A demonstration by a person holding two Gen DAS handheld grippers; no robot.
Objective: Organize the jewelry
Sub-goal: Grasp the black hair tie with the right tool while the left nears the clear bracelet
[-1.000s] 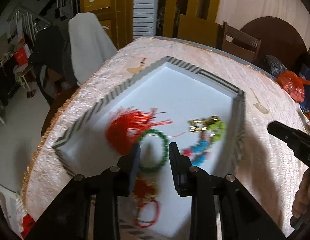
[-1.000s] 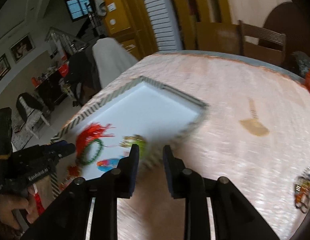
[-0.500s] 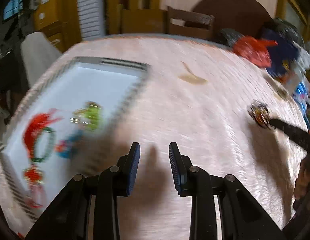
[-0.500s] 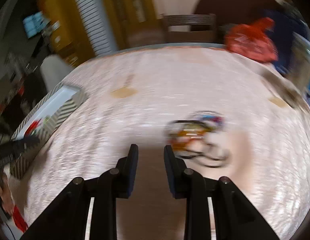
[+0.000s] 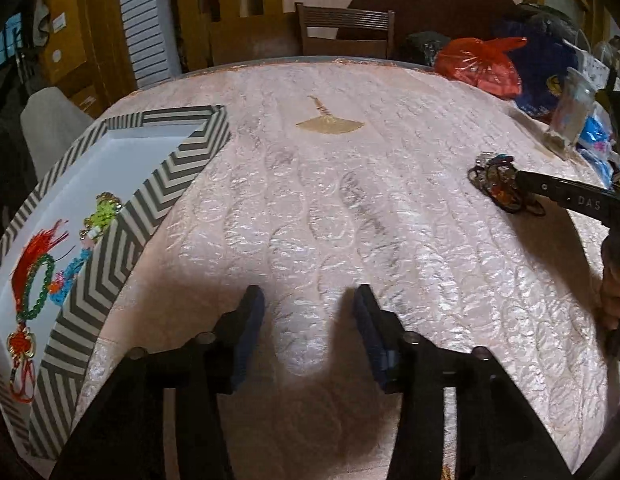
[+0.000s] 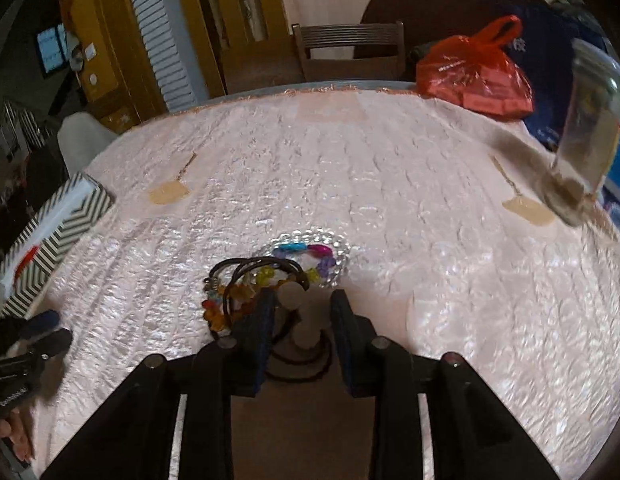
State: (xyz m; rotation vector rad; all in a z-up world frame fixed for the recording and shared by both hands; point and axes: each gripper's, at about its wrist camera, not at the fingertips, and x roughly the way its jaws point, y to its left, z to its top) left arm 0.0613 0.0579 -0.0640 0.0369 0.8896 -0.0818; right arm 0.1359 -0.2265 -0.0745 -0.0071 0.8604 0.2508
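Observation:
A pile of jewelry [image 6: 270, 276] lies on the pink tablecloth: a clear bead bracelet [image 6: 310, 242] with coloured beads, dark cords and amber beads. My right gripper [image 6: 302, 298] hangs low over the pile's near side. Its jaws are opening, with a cord and a beige disc [image 6: 292, 294] in the gap, and the pads do not press on them. My left gripper [image 5: 308, 308] is over bare cloth, its jaws opening with nothing between them. At the left, the zigzag-striped tray [image 5: 158, 184] holds a red tassel with a green bead bracelet [image 5: 38, 284] and other pieces.
A red plastic bag [image 6: 473, 76], a blue bag [image 5: 545, 64] and a clear packet [image 6: 589, 136] crowd the table's far right. A wooden chair [image 5: 345, 32] stands behind the far edge. Gold fan motifs [image 5: 329, 124] mark the cloth. A hand [image 5: 613, 292] holds the right tool.
Both grippers have swung right, away from the tray. The right one has come down onto the jewelry pile. The left one now stands over bare cloth with its jaws wider apart.

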